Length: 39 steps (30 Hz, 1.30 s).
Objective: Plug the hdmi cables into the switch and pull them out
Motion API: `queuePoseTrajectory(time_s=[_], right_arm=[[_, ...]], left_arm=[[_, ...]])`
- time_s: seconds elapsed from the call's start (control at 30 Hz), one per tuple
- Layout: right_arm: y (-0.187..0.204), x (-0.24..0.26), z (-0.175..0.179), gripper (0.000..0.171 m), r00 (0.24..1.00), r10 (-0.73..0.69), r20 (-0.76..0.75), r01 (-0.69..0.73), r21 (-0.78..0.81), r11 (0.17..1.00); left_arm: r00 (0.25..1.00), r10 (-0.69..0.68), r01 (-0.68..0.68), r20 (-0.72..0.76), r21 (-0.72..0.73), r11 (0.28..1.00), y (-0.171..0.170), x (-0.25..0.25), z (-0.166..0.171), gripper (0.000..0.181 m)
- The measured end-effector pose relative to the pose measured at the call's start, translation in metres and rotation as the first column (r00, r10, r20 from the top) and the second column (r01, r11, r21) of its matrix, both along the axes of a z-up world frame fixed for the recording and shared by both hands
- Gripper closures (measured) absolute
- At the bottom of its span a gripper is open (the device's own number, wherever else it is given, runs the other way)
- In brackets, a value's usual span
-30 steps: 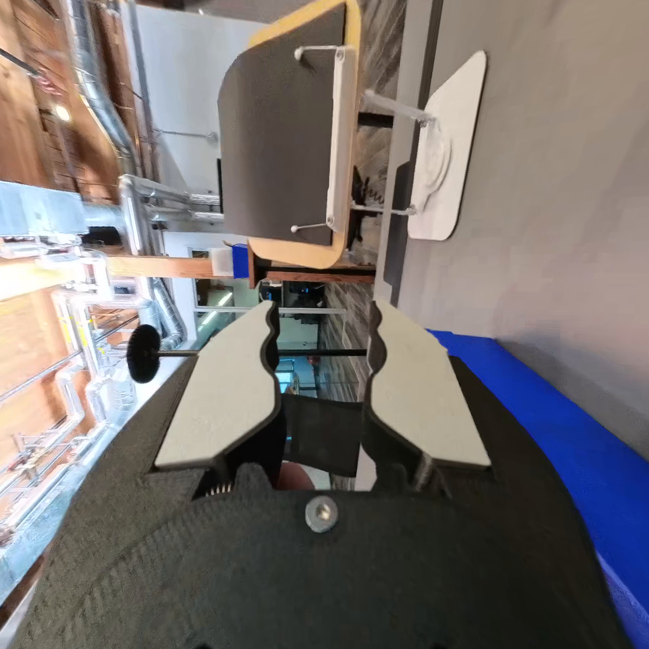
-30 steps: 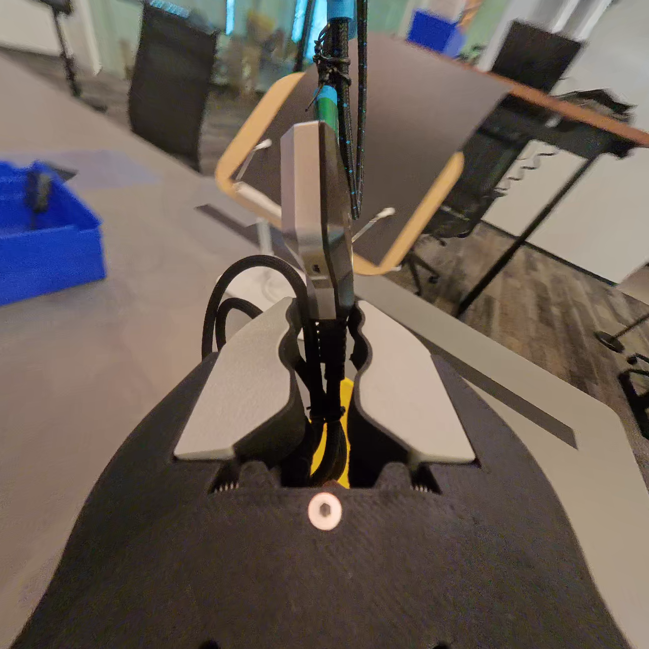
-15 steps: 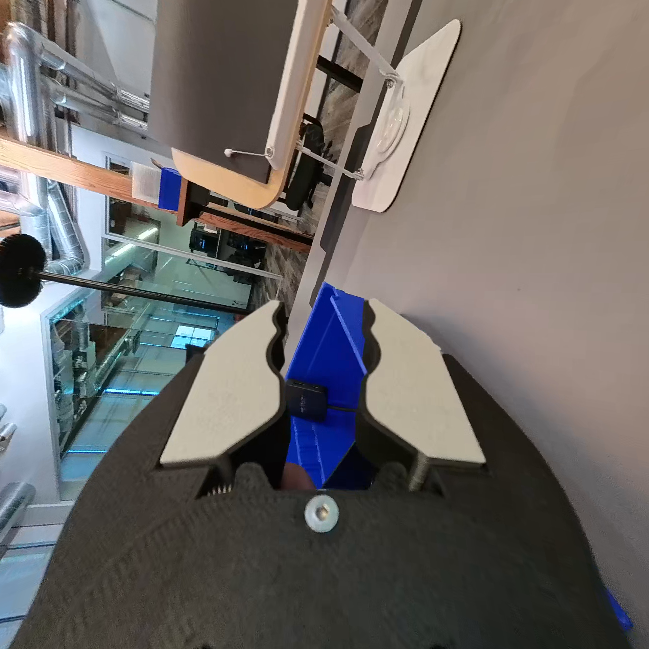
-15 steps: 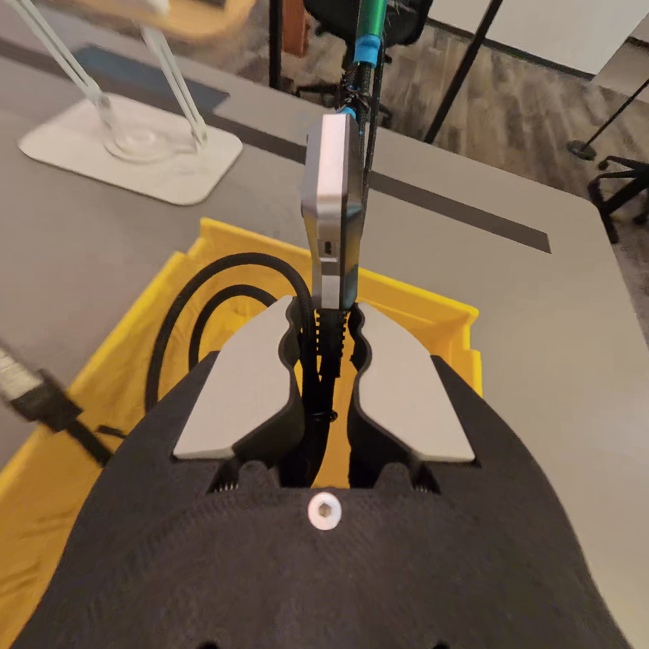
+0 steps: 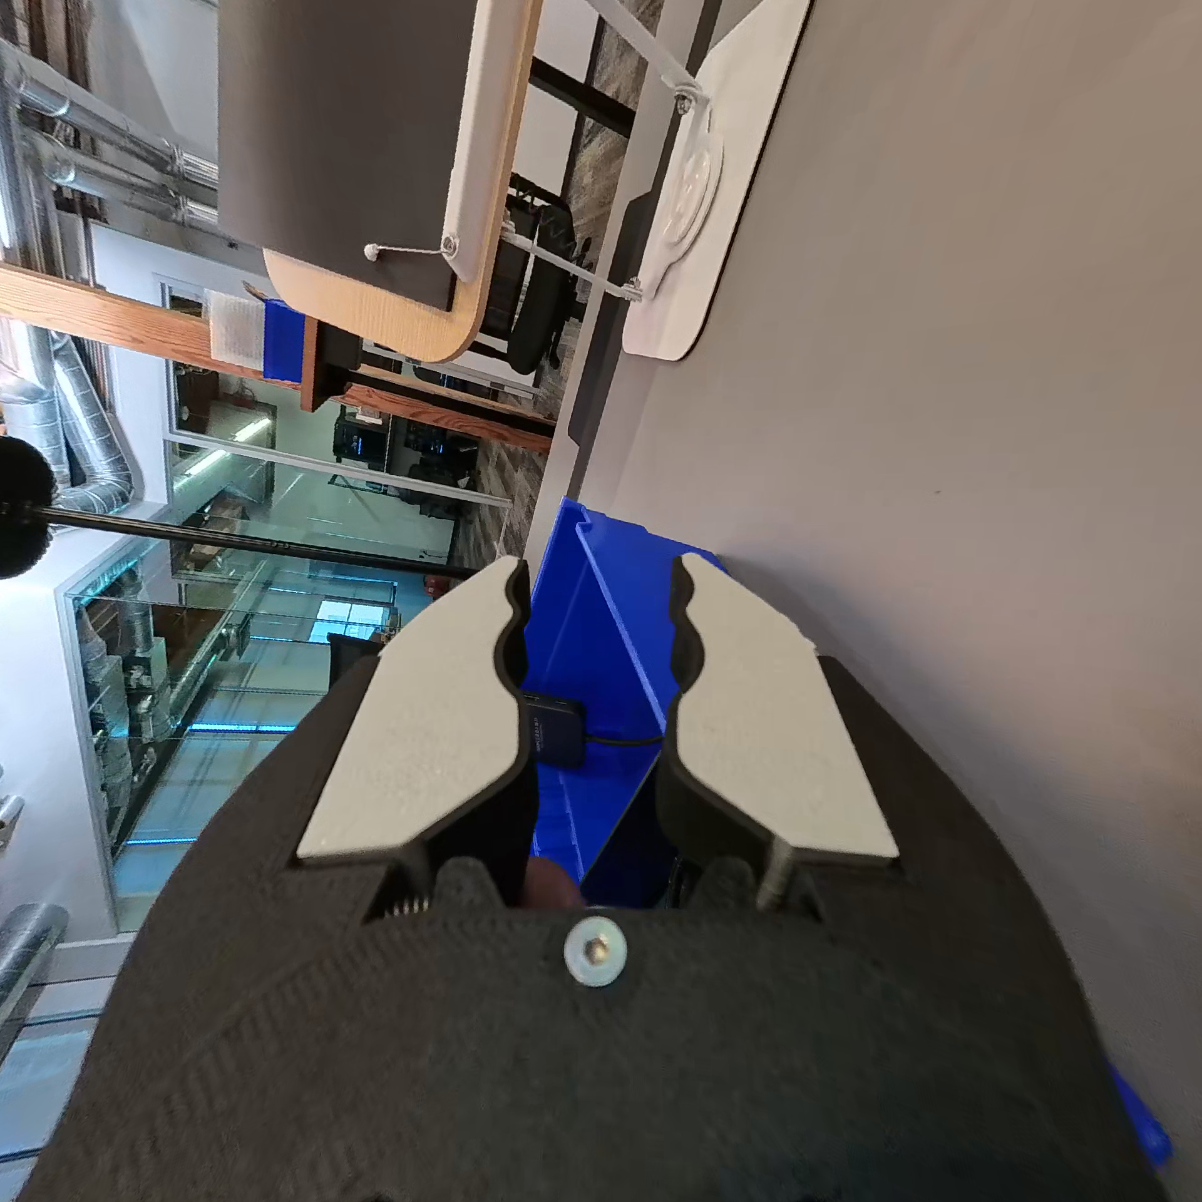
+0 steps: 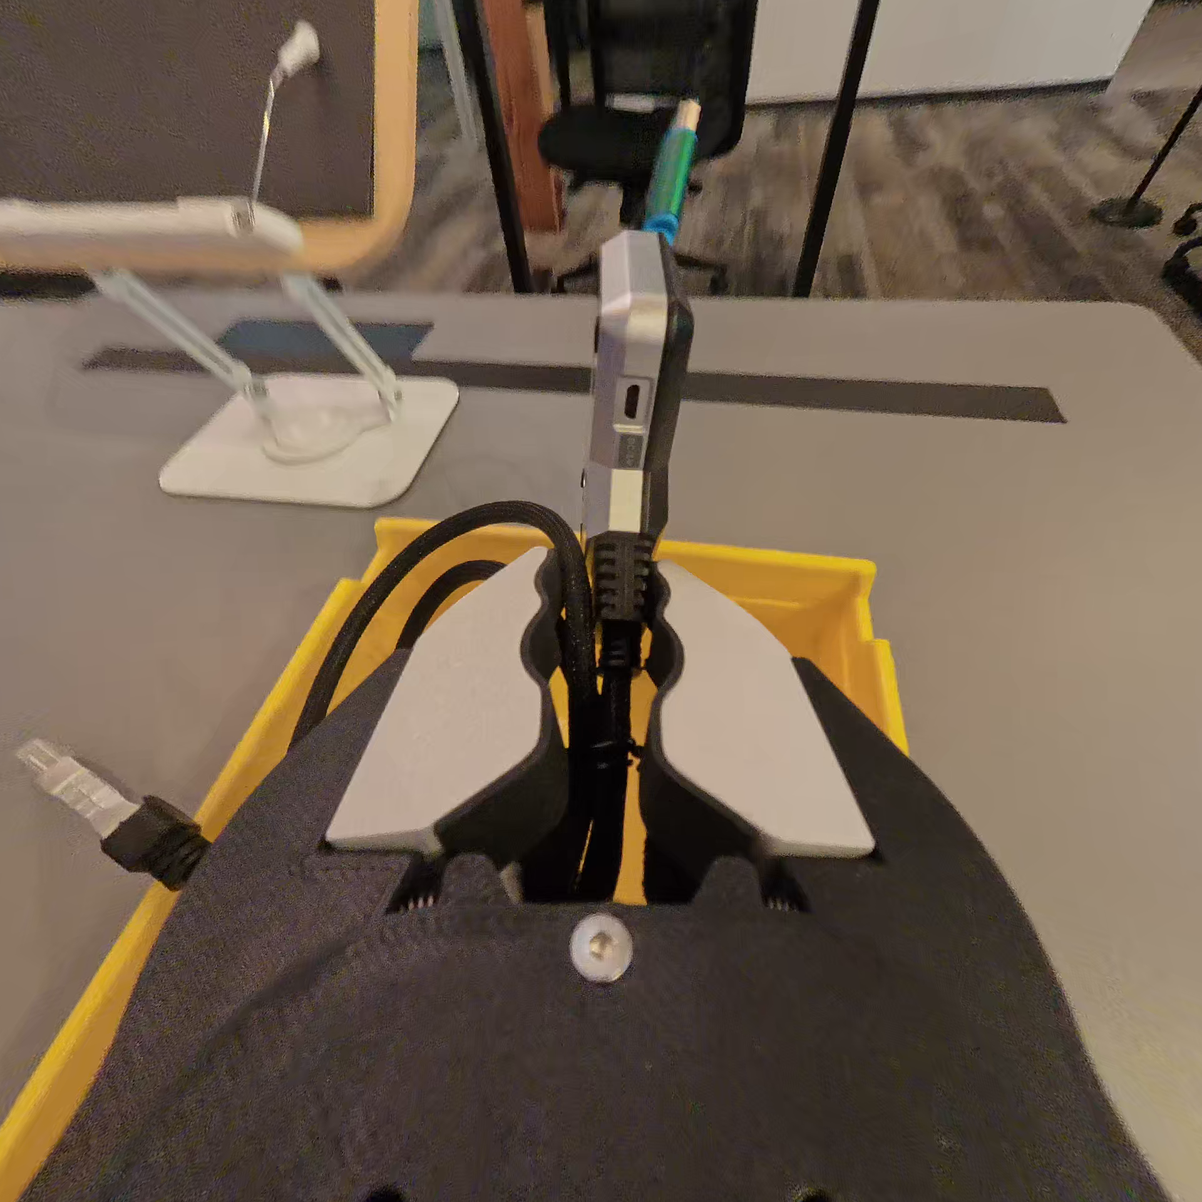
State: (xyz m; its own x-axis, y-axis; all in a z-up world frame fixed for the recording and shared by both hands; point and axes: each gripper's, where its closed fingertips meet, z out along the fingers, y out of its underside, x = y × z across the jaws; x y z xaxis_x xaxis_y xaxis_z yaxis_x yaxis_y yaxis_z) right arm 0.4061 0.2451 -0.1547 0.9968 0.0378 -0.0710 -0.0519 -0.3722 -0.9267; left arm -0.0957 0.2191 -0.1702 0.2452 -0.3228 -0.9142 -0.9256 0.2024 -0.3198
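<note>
Left wrist view: the left tool (image 5: 595,641) is open and empty over the blue bin (image 5: 588,624), which holds a small dark adapter (image 5: 553,732). Right wrist view alone shows the right tool (image 6: 601,608) gripping the cable (image 6: 621,579) below the switch (image 6: 634,384), above the yellow bin (image 6: 806,585) near the desk's (image 6: 975,553) far edge. Lower gently; a loose plug (image 6: 71,790) dangles.

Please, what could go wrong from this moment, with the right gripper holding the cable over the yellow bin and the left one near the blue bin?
1. The right gripper grips only the black cable, so the silver switch stands unsupported above the fingers and may tip or twist.
2. The loose plug hangs outside the yellow bin and may snag on its wall.
3. The left gripper is open and tilted beside the blue bin; its fingers might knock the wall before reaching the small black device inside.
</note>
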Motion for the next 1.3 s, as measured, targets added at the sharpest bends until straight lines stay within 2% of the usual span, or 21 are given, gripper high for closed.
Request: queuePoseTrajectory(time_s=[0.13, 0.27, 0.4, 0.5, 0.73, 0.97, 1.03, 1.1, 1.17, 1.23, 1.3], right_arm=[[0.002, 0.014, 0.007, 0.149, 0.994, -0.079, -0.075, 0.086, 0.109, 0.99], [0.005, 0.02, -0.007, 0.149, 0.992, -0.127, -0.009, 0.128, 0.088, 0.988], [0.012, 0.015, -0.026, 0.148, 0.982, -0.073, 0.176, 0.085, -0.064, 0.994], [0.013, 0.014, -0.039, 0.146, 0.976, -0.022, 0.218, 0.062, -0.177, 0.982], [-0.006, 0.016, -0.063, 0.145, 0.992, 0.065, 0.111, -0.01, -0.437, 0.899], [-0.013, 0.012, -0.065, 0.144, 0.994, 0.108, -0.029, -0.103, -0.604, 0.79], [-0.019, 0.02, -0.058, 0.122, 0.993, 0.115, 0.015, -0.08, -0.627, 0.775], [-0.03, 0.024, -0.053, 0.119, 0.987, 0.152, 0.051, -0.079, -0.671, 0.737], [-0.046, 0.02, -0.058, 0.121, 0.975, 0.219, 0.035, -0.124, -0.734, 0.667], [-0.056, 0.013, -0.069, 0.144, 0.958, 0.288, 0.004, -0.178, -0.778, 0.602], [-0.055, 0.009, -0.08, 0.149, 0.951, 0.308, -0.032, -0.217, -0.78, 0.587]], left_arm=[[1.0, 0.0, 0.0, 0.012, -0.007, 1.0, 0.001, 0.0, 0.0, 0.141], [1.0, 0.0, 0.0, -0.003, -0.005, 1.0, 0.001, 0.0, -0.003, 0.141], [1.0, 0.002, -0.002, -0.001, -0.004, 1.0, 0.001, 0.0, -0.002, 0.14], [1.0, 0.002, -0.002, -0.009, 0.0, 1.0, 0.0, 0.0, -0.003, 0.14], [1.0, 0.0, 0.0, -0.014, -0.003, 1.0, 0.0, 0.0, -0.004, 0.14], [1.0, -0.001, 0.001, -0.024, -0.008, 1.0, -0.002, -0.001, -0.005, 0.14], [1.0, -0.002, 0.002, -0.021, -0.01, 1.0, -0.002, -0.001, -0.004, 0.139], [1.0, -0.004, 0.003, -0.019, -0.012, 1.0, -0.001, -0.001, -0.005, 0.139], [1.0, -0.004, 0.004, -0.02, -0.013, 1.0, -0.001, 0.0, -0.006, 0.139], [1.0, -0.002, 0.002, -0.028, -0.016, 1.0, 0.0, -0.001, -0.008, 0.139], [0.999, 0.0, 0.0, -0.032, -0.019, 1.0, 0.0, -0.002, -0.009, 0.139]])
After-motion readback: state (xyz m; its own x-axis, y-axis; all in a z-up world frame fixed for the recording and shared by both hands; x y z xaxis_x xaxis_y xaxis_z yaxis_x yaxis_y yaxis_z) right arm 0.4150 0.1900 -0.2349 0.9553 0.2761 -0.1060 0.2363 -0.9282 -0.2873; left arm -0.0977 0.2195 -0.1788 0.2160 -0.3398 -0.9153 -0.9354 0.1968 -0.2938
